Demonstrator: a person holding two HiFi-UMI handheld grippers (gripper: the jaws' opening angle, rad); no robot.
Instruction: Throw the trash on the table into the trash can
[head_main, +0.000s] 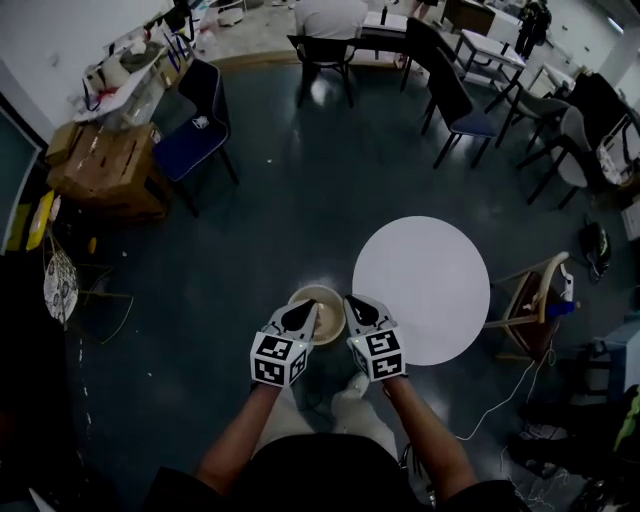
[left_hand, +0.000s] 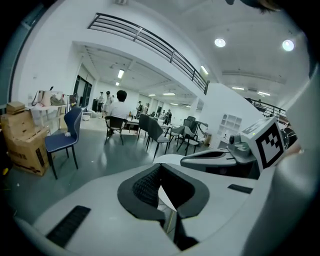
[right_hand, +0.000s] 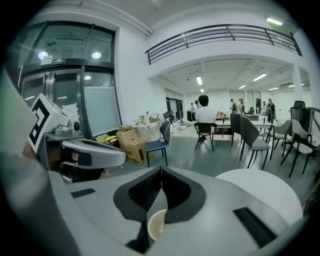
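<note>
A round white table (head_main: 420, 290) with a bare top stands on the dark floor. To its left is a beige round trash can (head_main: 318, 292). Both grippers hang side by side above the can. My left gripper (head_main: 308, 312) has its jaws together with nothing between them. My right gripper (head_main: 352, 303) is also shut and empty. In the right gripper view the mesh trash can (right_hand: 157, 224) shows below the closed jaws of the right gripper (right_hand: 161, 170), with the table (right_hand: 260, 192) to the right. In the left gripper view the left gripper (left_hand: 160, 167) points over the table's edge (left_hand: 167, 159).
A blue chair (head_main: 195, 135) and cardboard boxes (head_main: 105, 170) stand at the far left. Dark chairs (head_main: 455, 100) and a seated person (head_main: 330, 20) are at the back. A wooden chair (head_main: 535, 300) and cables (head_main: 500, 400) lie right of the table.
</note>
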